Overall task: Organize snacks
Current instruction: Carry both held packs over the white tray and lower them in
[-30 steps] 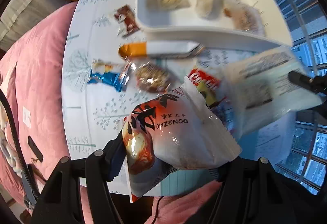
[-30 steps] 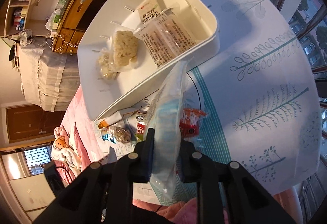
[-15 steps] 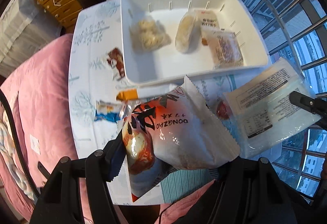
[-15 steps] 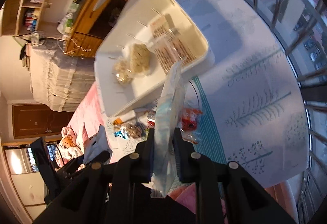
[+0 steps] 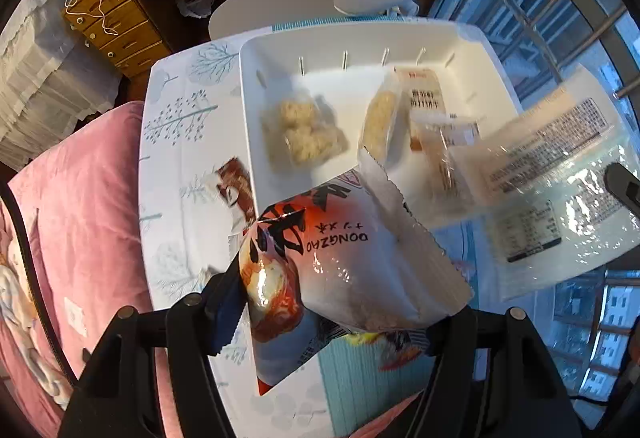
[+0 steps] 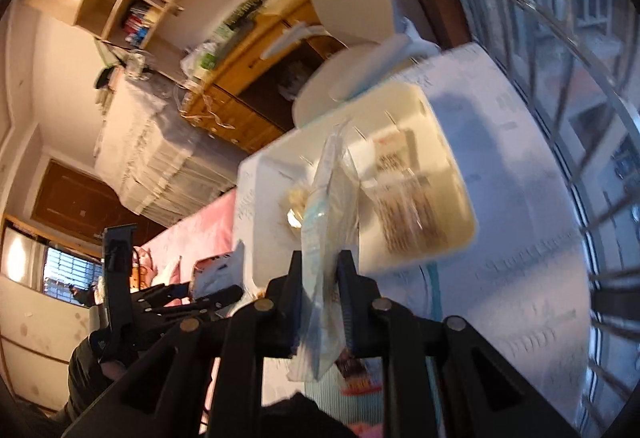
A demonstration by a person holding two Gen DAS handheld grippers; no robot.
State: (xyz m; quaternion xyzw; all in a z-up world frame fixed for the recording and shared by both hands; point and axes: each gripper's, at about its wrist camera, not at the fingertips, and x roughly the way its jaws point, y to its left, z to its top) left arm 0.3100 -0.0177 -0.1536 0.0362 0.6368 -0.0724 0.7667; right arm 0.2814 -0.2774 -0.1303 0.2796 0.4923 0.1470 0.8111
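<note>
1. Two packets are held above the near edge of the white tray: left gripper clamped on a white-and-orange snack bag, printed "DONGZAO", seen upside down.
2. Right gripper clamped on a clear packet, edge-on here; from the left wrist view its label is dense print, too blurred to read.
3. Inside the tray: pale cookie pack, a wrapped bar, and a labelled packet, text illegible.
4. Left of the tray on the tablecloth: brown wrapper, partly hidden by the bag.
</note>
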